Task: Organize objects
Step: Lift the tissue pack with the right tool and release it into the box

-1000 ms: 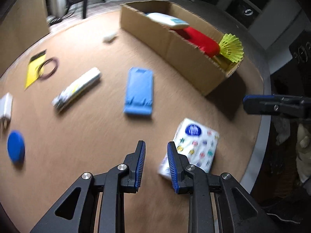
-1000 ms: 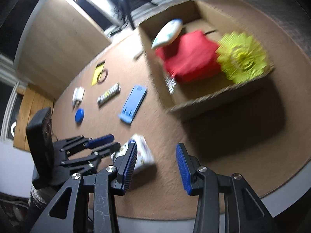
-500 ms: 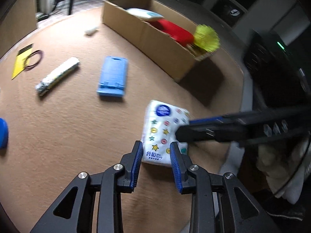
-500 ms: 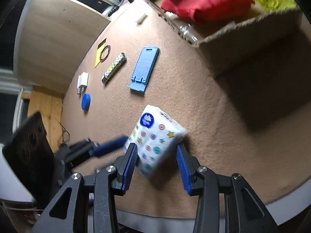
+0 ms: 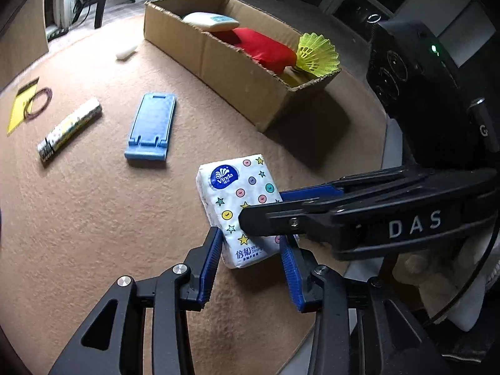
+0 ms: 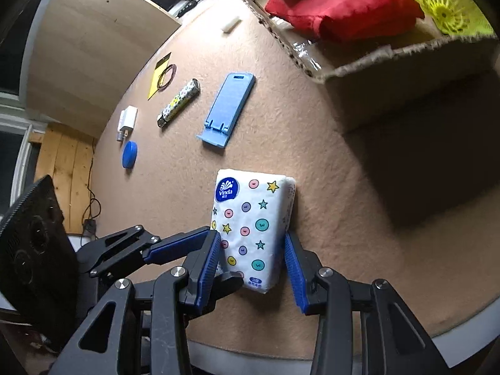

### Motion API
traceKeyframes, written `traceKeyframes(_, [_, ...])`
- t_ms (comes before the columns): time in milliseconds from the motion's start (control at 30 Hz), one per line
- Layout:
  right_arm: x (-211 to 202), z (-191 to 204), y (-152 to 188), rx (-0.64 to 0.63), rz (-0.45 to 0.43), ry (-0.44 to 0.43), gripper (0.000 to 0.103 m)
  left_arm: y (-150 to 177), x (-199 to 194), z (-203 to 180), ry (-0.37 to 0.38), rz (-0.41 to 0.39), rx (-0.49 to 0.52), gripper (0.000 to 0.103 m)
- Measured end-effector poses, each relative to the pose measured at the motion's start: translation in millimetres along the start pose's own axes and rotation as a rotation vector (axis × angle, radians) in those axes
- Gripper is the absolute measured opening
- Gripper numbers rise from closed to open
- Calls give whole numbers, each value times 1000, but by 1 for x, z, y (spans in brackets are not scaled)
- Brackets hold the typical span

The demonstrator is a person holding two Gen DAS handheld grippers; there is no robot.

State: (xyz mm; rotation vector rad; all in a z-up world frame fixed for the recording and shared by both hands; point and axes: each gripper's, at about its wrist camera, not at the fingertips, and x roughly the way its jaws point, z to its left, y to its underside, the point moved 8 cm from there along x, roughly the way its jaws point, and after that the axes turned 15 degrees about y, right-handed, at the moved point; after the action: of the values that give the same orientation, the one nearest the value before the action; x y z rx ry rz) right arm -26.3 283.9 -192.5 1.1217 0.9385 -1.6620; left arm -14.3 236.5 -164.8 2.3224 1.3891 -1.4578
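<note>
Boxed: red pouch (image 5: 262,48), shuttlecock (image 5: 317,51), white case (image 5: 211,20).
Loose on table (image 5: 93,218): phone stand (image 5: 151,126), tube (image 5: 68,129).
Tissue pack (image 6: 253,228): near front edge, straddled by left gripper (image 5: 250,265), just widened, released; right gripper (image 6: 253,265) unclenched.

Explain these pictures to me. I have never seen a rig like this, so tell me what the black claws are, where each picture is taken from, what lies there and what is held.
There is no robot here. A person holds a two-finger claw in each hand, and a wide-angle camera on each claw looks out along its blue-padded fingers.

One picture looks along the left gripper, the other along the right gripper. Each also shows the other claw reaching in from the side.

On the tan table lie a tissue pack, a blue phone stand, a patterned tube, a blue cap and a white charger. The cardboard box already holds a red pouch and a yellow shuttlecock.

Both claws straddle the tissue pack, which lies on the table. The left jaws have just been opening. Whether the right pads squeeze it is unclear.
</note>
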Motion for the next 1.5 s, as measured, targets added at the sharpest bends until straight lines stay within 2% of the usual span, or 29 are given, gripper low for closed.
traceKeyframes(267, [-32, 1, -23, -50, -65, -12, 37, -29, -27, -17, -20, -74, 15, 37])
traceKeyframes(533, [-88, -11, -81, -95, -182, -3, 37, -99, -47, -41, -43, -167, 80, 37])
traceKeyframes(700, [-111, -33, -126, -100, -247, 48, 37, -173, -20, -46, -62, -184, 110, 37])
traceKeyframes(933, [-112, -76, -185, -83, -256, 81, 37, -242, 29, -29, -49, -195, 59, 37])
traceKeyframes(1233, [-96, -98, -218, -103, -236, 132, 37, -266, 66, -20, -51, -158, 43, 37])
traceKeyframes(1500, [-101, -96, -223, -157, -271, 180, 38, -259, 74, -23, -46, -141, 50, 38])
